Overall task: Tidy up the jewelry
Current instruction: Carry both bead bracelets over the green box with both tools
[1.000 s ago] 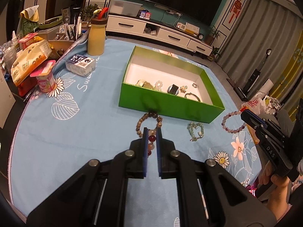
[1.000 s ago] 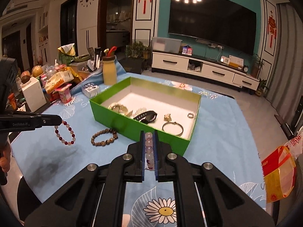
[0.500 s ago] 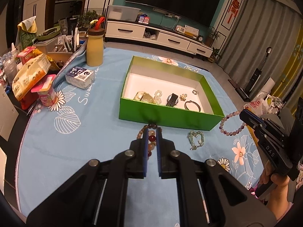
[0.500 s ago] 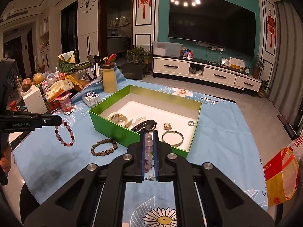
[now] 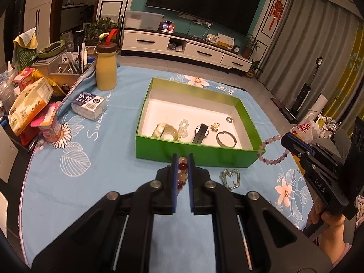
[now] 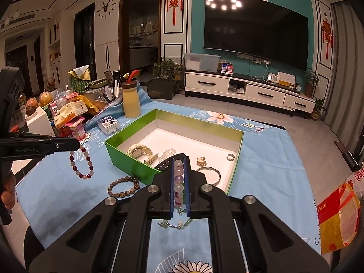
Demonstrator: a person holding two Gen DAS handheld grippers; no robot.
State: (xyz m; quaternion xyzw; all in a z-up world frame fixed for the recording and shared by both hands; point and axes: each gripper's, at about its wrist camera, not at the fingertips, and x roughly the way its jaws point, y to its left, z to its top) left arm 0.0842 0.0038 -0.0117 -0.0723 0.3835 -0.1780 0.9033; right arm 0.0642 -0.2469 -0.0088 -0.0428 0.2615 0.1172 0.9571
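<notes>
Living-room table under a blue floral cloth point(image 5: 109, 182); green box point(image 5: 195, 154) sat mid-table with a watch, rings and a bangle inside. My left gripper point(image 5: 182, 159) was clenched on a red-and-pale bead bracelet point(image 6: 80, 166), dangling clear of the cloth left of the box. My right gripper point(image 6: 179, 162) was clamped on a lilac bead bracelet point(image 5: 271, 147) by the box's near right corner. Brown bead bracelet point(image 6: 124, 186) and a pale green chain point(image 5: 231, 177) lay on the cloth near the box.
</notes>
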